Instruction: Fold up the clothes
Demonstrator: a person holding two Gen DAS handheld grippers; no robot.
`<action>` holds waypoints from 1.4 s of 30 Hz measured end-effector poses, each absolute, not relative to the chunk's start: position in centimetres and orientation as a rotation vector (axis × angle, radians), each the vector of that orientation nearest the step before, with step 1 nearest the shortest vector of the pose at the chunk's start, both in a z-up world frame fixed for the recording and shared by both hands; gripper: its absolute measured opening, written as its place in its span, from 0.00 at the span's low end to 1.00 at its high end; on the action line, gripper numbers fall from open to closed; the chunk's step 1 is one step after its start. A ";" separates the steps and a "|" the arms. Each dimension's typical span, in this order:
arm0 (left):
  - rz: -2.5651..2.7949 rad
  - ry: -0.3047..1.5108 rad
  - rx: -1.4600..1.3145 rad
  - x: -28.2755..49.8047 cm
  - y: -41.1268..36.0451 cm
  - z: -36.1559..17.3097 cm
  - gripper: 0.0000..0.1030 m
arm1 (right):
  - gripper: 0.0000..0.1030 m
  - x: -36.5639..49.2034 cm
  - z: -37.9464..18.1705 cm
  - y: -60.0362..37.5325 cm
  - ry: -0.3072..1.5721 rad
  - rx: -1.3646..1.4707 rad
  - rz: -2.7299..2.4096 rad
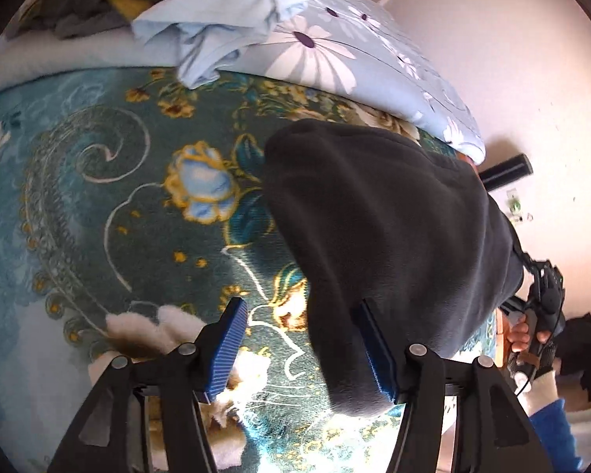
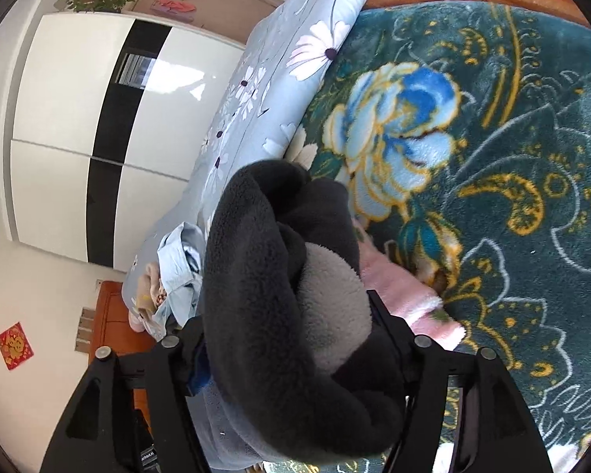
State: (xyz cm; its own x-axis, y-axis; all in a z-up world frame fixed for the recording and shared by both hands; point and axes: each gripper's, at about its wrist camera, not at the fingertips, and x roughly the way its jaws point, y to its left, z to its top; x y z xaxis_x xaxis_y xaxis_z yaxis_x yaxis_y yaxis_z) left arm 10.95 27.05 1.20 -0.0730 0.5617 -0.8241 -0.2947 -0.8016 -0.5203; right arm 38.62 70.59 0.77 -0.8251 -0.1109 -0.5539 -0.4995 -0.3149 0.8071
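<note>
A dark grey fleece garment [image 1: 390,236] hangs bunched above the teal flowered blanket [image 1: 118,197] on the bed. My left gripper [image 1: 301,349] is open; its blue pads [image 1: 224,351] stand wide apart, the right pad touching the fleece's lower edge. In the left wrist view the right gripper's handle [image 1: 539,311] shows in a hand at the far right, beyond the fleece. In the right wrist view my right gripper [image 2: 291,339] is shut on the thick fleece [image 2: 272,276], whose lighter grey lining [image 2: 331,307] shows; its fingertips are buried in fabric.
A light blue shirt [image 1: 216,19] and other clothes lie piled on a pale flowered duvet [image 1: 354,59] at the bed's far side. A pink cloth [image 2: 406,295] lies on the blanket by the right gripper. A white and black wardrobe [image 2: 78,118] stands beyond the bed.
</note>
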 end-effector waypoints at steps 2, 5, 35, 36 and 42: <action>1.958 -0.337 -1.648 10.8 25.6 1.1 0.61 | 0.67 39.9 0.7 71.4 1.676 -0.732 2.180; 2.070 -0.261 -1.624 10.9 25.1 2.5 0.61 | 0.67 41.2 1.2 72.3 1.616 -0.734 2.099; 2.081 0.318 -1.380 16.9 35.0 2.7 0.61 | 0.67 32.8 3.6 61.5 0.561 -1.259 2.392; 2.081 0.319 -1.375 16.9 35.0 2.8 0.62 | 0.67 32.8 3.4 61.6 0.573 -1.257 2.386; 2.092 0.210 -1.333 17.0 33.0 3.8 0.62 | 0.68 32.2 3.2 61.8 0.603 -1.237 2.367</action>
State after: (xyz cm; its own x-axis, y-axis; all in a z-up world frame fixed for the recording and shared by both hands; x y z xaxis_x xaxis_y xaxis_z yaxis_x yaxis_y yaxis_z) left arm 16.95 32.96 3.83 -0.2807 0.4286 -0.8588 -0.5910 -0.7822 -0.1973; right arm 32.16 61.81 3.17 -0.5278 0.1482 -0.8363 -0.5305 -0.8265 0.1884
